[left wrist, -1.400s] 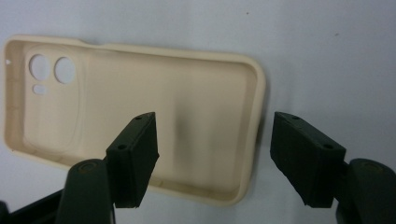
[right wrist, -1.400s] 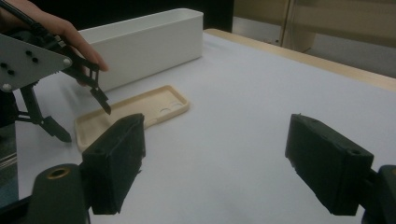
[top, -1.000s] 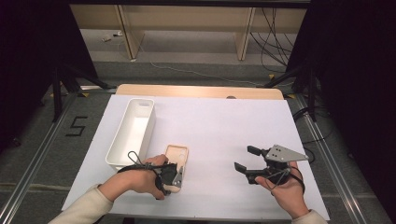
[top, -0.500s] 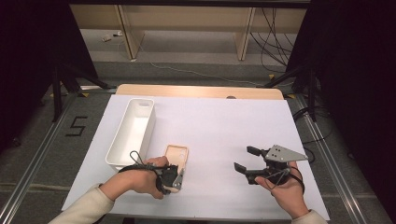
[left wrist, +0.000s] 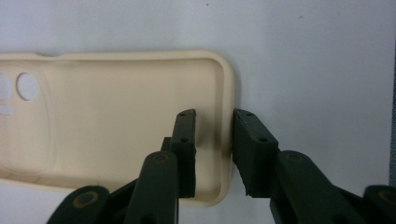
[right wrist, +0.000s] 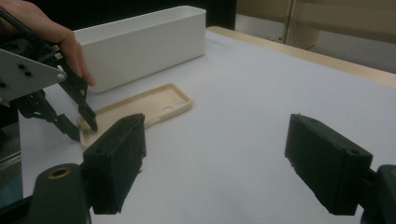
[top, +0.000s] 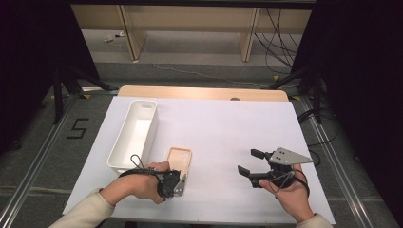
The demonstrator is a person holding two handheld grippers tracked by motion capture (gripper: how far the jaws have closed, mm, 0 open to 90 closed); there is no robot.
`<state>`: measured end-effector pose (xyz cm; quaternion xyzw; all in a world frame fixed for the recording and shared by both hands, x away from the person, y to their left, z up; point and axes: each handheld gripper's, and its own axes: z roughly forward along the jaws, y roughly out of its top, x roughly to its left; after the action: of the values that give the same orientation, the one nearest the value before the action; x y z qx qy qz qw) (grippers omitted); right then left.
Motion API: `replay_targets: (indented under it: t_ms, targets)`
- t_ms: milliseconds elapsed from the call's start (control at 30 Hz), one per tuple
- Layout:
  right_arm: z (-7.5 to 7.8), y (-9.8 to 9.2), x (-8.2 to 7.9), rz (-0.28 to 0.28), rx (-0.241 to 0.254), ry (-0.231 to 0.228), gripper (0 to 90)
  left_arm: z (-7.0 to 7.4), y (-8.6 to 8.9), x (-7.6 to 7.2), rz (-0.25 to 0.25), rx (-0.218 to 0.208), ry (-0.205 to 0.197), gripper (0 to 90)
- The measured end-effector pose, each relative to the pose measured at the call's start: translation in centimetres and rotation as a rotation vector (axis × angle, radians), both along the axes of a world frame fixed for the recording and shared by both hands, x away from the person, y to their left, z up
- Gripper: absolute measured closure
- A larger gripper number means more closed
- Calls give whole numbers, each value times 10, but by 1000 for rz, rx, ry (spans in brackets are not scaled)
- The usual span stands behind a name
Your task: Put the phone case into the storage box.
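Your left gripper (left wrist: 212, 154) straddles the short end wall of the cream phone case (left wrist: 112, 121), one jaw inside the shell, one outside. The jaws have just been closing on that rim; a sliver of gap shows at the outer pad, so I'd call it not yet clamped. Pinching the raised wall makes sense: the case lies flat, open side up, on the white table (top: 228, 128), with no other edge to grab. It sits just beside the long white bin (top: 135, 133), near your edge of the table. Your right gripper (top: 252, 164) hangs with jaws wide apart and nothing between them, well clear to the right, out of the left's way.
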<state>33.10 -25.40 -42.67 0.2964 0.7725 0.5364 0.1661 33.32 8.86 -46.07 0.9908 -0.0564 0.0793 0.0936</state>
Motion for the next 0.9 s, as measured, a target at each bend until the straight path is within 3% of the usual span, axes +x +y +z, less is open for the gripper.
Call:
replay_targets:
  t_ms: [267, 333, 367, 467, 500, 600, 667, 700, 900]
  targets:
    - [0, 0, 0, -3, -2, 0, 214, -1, 0, -4, -20, 3, -14, 766]
    - [0, 0, -1, -4, -1, 23, 215, -1, 0, -6, -28, 4, -25, 775]
    - [0, 0, 0, 0, 0, -2, 215, -1, 1, -6, -31, 0, -27, 781]
    - [-1, 0, 1, -5, 11, -8, 215, -1, 1, -8, -39, -2, -35, 790]
    - [0, 0, -1, -9, -5, 24, 215, -1, 1, -8, -38, -2, -34, 796]
    - [0, 0, -1, -3, 3, 31, 215, -1, 1, -9, -43, 2, -45, 801]
    - [0, 0, 0, 0, 2, 10, 215, -1, 0, -10, -47, 8, -50, 808]
    - [0, 0, -1, -1, 4, 32, 215, -1, 1, -11, -51, 7, -53, 814]
    - [0, 0, -1, 0, 5, 33, 215, -2, 2, -14, -54, -1, -68, 834]
